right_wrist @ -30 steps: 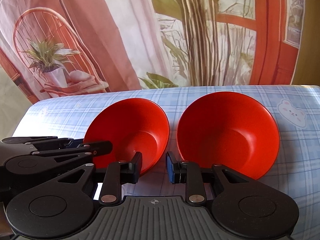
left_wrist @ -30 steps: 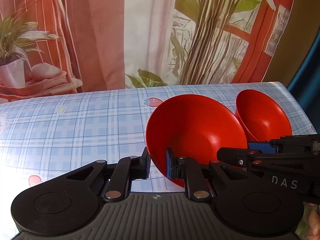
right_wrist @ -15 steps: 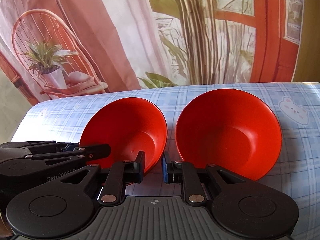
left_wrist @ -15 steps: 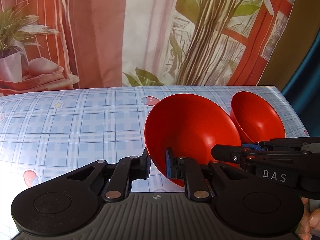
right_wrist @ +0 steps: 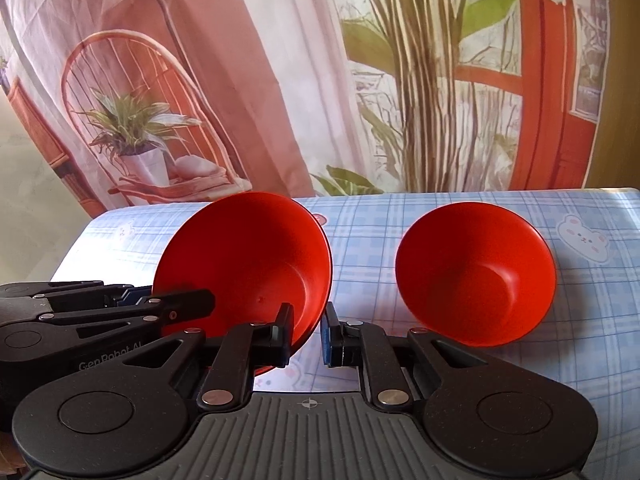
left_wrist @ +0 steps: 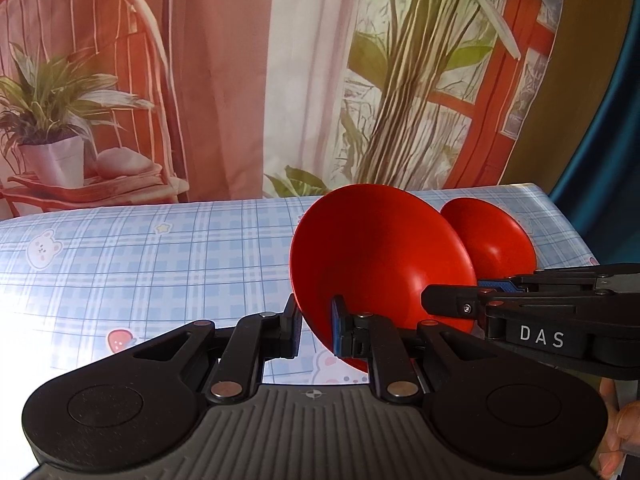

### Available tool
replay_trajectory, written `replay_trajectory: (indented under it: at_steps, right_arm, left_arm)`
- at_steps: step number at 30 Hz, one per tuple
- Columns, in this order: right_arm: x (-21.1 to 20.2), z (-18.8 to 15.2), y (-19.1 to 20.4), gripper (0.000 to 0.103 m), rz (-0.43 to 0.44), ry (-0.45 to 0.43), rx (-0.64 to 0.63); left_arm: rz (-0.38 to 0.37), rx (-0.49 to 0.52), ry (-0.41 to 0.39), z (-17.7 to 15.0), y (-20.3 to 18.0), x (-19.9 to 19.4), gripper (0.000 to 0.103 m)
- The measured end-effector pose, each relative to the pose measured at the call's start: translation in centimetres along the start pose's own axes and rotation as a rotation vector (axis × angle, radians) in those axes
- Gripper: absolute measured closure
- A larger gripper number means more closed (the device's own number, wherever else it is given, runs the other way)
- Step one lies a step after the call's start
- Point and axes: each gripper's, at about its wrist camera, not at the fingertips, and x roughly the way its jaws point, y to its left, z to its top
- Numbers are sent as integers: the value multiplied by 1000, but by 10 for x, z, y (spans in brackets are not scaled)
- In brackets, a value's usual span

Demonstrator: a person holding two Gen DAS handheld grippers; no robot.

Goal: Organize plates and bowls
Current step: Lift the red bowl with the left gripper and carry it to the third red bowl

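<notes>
Spreading under everything, the counter carries two red bowls, not yet nested, so stacking remains to do. My left tongs pinch the near rim of the tilted bowl, narrowly closed on it. The second bowl sits alone, well right of my right tongs, which hold nothing, slightly parted, their left pad beside the tilted bowl's rim.
</notes>
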Motion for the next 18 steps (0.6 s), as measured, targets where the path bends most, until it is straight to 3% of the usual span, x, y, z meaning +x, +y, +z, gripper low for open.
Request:
replay_trajectory:
  at_steps: [18]
  right_arm:
    - [-67,-47,74,90,92,-42,-77]
  left_arm:
    - [53,-50,-79,-47,14,-109,87]
